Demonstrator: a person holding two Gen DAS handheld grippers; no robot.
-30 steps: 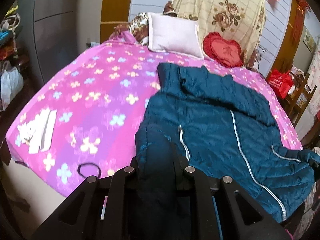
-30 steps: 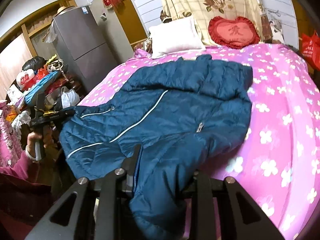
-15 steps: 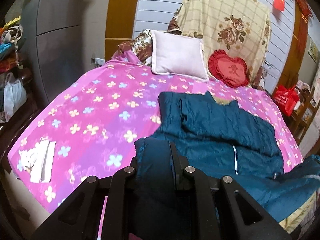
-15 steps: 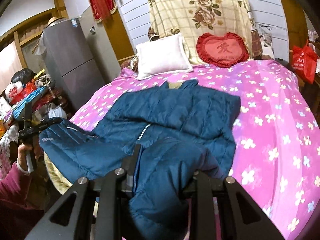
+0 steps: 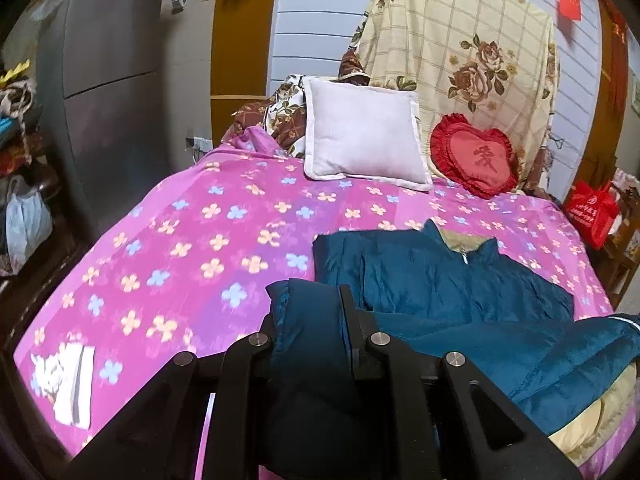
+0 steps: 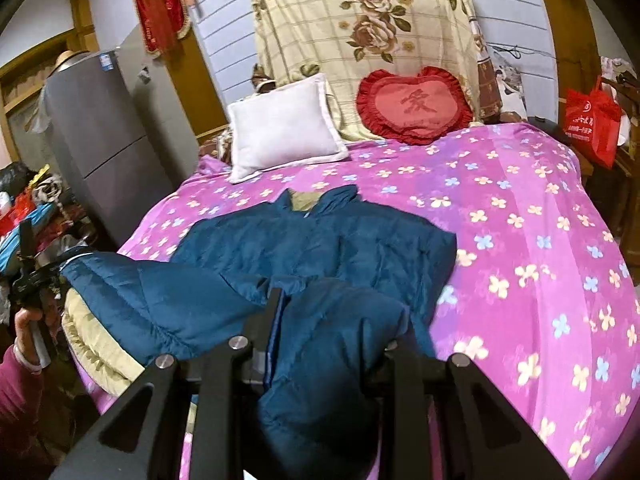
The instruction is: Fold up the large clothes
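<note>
The bed (image 5: 208, 248) with the pink flowery sheet has the blue puffer jacket (image 6: 320, 240) sprawled on its near half, collar toward the white pillow (image 5: 364, 136). Left claw (image 5: 310, 320) is clamped on one bunched jacket edge, and right claw (image 6: 336, 320) is clamped on another

Blue jacket (image 5: 440, 280) bunched between the jaws, hiding the left gripper (image 5: 312, 320) fingertips; likewise the right gripper (image 6: 332, 320). Beyond the jaws, red bag (image 6: 592, 120) lettering too small to read.
</note>
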